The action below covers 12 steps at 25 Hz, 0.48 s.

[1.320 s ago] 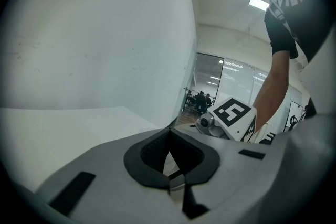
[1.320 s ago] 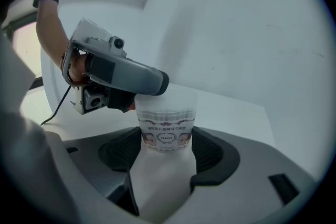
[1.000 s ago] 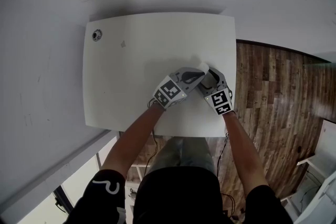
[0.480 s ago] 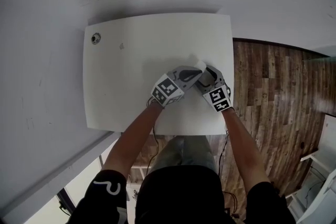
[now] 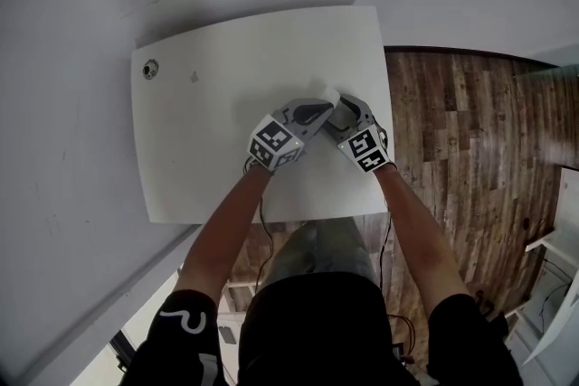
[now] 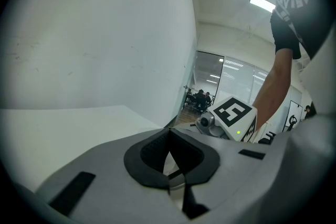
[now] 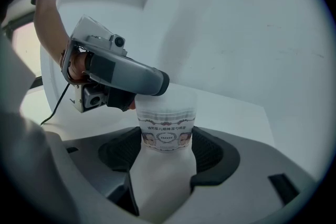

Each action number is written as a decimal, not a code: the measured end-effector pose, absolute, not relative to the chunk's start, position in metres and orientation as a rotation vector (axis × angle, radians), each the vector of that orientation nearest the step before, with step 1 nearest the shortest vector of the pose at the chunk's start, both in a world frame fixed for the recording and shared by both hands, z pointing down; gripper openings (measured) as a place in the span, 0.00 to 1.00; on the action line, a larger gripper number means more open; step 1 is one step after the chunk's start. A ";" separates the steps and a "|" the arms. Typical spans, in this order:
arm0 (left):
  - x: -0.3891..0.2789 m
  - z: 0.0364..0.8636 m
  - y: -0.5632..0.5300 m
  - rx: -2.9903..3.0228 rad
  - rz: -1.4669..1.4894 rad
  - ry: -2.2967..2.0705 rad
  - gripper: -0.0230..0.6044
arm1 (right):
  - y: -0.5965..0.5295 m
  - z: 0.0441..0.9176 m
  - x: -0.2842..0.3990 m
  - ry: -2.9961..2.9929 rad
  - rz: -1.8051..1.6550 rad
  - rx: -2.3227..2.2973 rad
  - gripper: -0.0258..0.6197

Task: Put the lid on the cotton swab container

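- Cotton swab container point(image 7: 166, 128): a printed label band with small characters and pictures, too small to read.
- Black sleeve point(image 5: 176, 321): a white P-shaped mark.

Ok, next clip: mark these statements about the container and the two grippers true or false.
1. The right gripper is shut on the cotton swab container. True.
2. The left gripper has the container between its jaws. False: its jaws are together and empty, and its tip lies over the container's top.
3. The container stands at the table's far left corner. False: only a small round fitting is there. The container is near the right edge.
4. The table is white and stands on a wooden floor. True.
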<state>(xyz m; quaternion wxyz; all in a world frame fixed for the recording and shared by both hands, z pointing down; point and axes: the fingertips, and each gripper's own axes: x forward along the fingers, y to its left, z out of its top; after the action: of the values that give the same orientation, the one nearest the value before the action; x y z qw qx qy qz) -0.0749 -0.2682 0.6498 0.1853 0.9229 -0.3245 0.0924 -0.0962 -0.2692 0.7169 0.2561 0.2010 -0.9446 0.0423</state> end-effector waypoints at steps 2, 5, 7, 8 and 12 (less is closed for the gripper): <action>-0.075 0.650 -0.269 2.594 0.263 -0.920 0.07 | -0.269 0.718 -0.096 -2.560 0.119 0.542 0.53; -0.073 0.649 -0.269 2.584 0.261 -0.914 0.07 | -0.268 0.717 -0.094 -2.559 0.126 0.537 0.53; -0.072 0.650 -0.269 2.583 0.264 -0.904 0.07 | -0.269 0.717 -0.093 -2.562 0.136 0.533 0.53; -0.072 0.650 -0.269 2.583 0.267 -0.900 0.07 | -0.269 0.717 -0.093 -2.563 0.145 0.529 0.53; -0.072 0.650 -0.268 2.567 0.274 -0.882 0.07 | -0.267 0.718 -0.094 -2.547 0.206 0.491 0.54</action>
<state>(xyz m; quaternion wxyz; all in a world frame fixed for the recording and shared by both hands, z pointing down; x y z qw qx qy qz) -0.0715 -0.2681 0.6500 0.2054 0.9208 -0.3166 0.0982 -0.0939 -0.2674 0.7182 0.2663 0.1820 -0.9435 0.0762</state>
